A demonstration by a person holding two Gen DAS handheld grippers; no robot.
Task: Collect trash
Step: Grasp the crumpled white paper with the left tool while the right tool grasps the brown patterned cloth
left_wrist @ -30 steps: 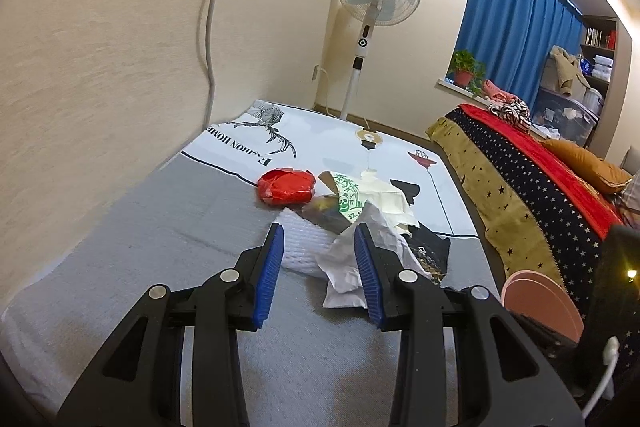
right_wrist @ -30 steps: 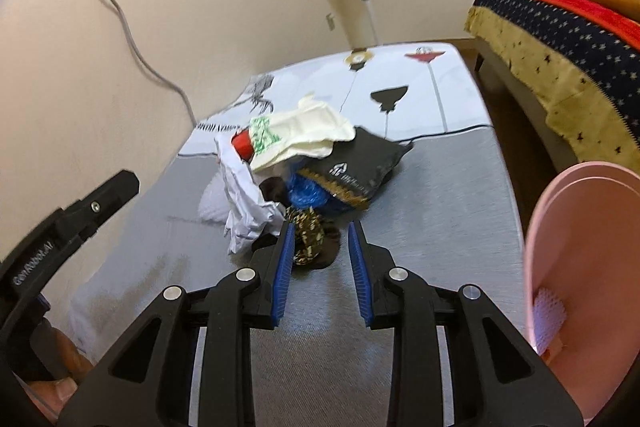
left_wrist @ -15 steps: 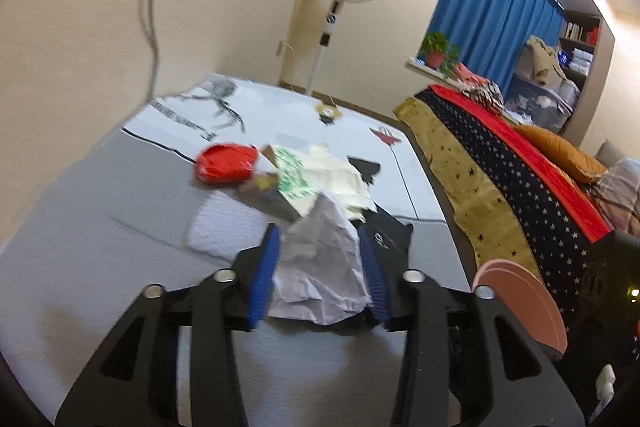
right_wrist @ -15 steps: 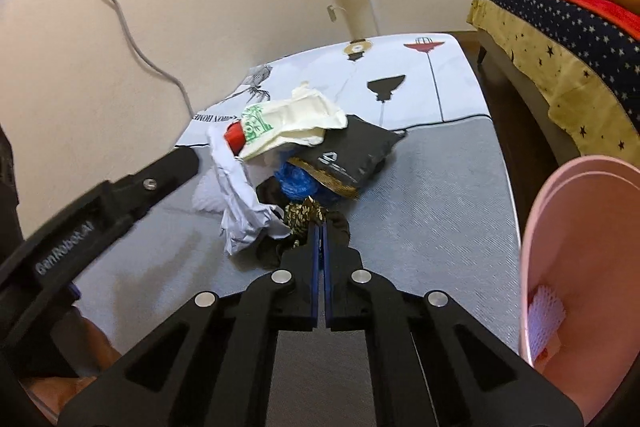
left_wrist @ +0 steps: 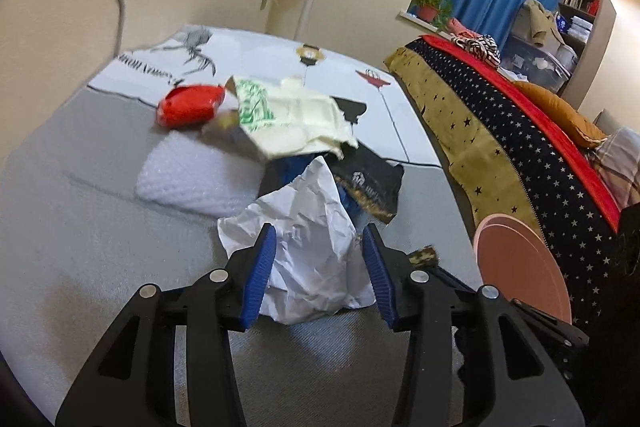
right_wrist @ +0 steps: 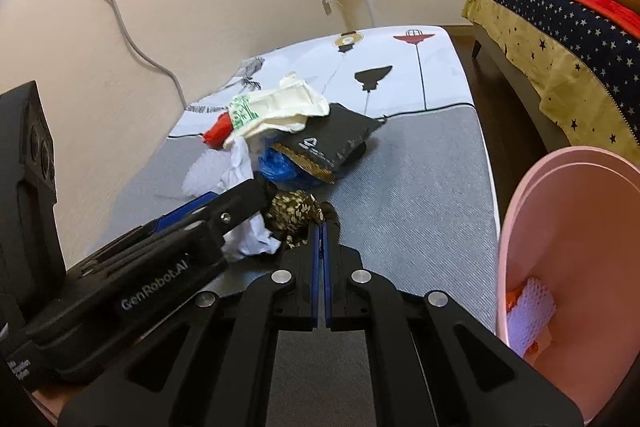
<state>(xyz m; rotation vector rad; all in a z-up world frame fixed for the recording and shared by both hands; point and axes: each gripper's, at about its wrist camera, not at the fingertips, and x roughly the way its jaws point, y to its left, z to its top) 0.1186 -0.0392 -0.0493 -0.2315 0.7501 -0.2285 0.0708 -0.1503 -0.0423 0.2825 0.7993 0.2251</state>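
Much bare rug [right_wrist: 420, 195] beside bin [right_wrist: 520, 211]

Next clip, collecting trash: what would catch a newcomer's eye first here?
A heap of trash in the middle of the grey rug, with a red wrapper at its far edge. The left gripper straddles crumpled white paper at the near edge, and the right gripper is shut on a dark patterned wrapper. A pink bin stands to the right.
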